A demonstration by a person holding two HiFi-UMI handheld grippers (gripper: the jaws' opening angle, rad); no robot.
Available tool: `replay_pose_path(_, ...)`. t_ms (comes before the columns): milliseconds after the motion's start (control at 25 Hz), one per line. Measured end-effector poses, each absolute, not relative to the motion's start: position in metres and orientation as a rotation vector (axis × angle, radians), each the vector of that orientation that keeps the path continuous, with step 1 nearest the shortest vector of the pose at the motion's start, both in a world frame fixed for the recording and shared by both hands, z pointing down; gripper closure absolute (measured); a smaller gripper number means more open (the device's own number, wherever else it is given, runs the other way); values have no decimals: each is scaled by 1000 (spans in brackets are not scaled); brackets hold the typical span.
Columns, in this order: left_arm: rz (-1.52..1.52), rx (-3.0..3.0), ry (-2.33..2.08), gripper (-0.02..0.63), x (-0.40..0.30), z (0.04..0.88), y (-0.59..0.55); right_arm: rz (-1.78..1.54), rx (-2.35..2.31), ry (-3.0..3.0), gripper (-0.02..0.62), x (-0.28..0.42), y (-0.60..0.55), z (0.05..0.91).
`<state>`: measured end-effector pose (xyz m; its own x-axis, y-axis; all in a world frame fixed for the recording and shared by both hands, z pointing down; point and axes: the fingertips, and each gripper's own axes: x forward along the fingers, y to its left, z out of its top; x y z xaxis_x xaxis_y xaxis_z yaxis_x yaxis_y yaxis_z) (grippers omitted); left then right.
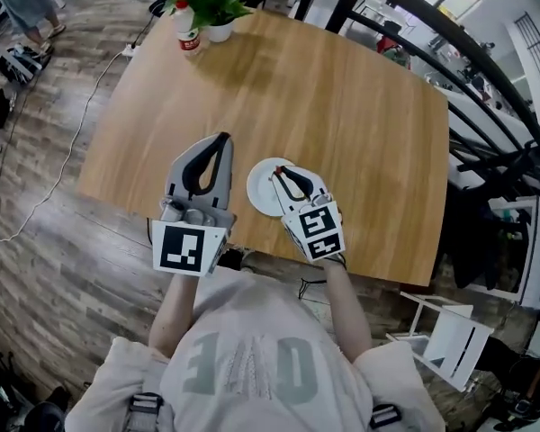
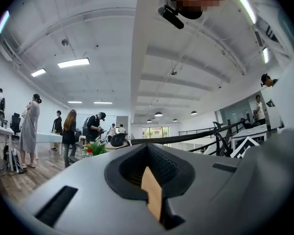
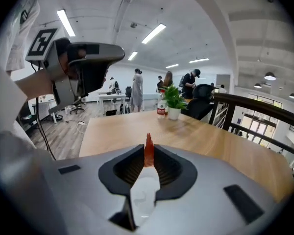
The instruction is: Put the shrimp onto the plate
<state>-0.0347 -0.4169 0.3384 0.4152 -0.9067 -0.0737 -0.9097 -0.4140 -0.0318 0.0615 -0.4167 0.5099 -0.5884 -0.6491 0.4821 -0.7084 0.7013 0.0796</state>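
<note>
A small red shrimp [image 3: 148, 156] stands upright, pinched between the tips of my right gripper [image 3: 148, 150], which is shut on it. In the head view that gripper [image 1: 283, 176] hangs over the white plate [image 1: 259, 192] near the front edge of the wooden table [image 1: 342, 106]; the shrimp [image 1: 275, 171] shows only as a red speck. The plate's white [image 3: 143, 197] is visible through the gap under the jaws. My left gripper [image 1: 221, 142] is raised beside the plate's left side, shut with nothing in it; its own view looks out over the room.
A potted plant [image 1: 211, 3] and a red-labelled bottle [image 1: 190, 40] stand at the table's far left corner. A black railing [image 1: 468, 52] runs along the right. A white stool [image 1: 450, 336] sits by the near right. Several people stand beyond the table.
</note>
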Motion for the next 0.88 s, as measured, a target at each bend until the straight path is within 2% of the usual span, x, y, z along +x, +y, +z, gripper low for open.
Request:
replay_pose_path(440,17,-2538,1825,597,-74,364,-419,179,656,-2213,528,36,-414,605)
replay_pose_path(880,3,-2522,1850,597,-84,368,-426,214,494,-2104,522,28,-406,634)
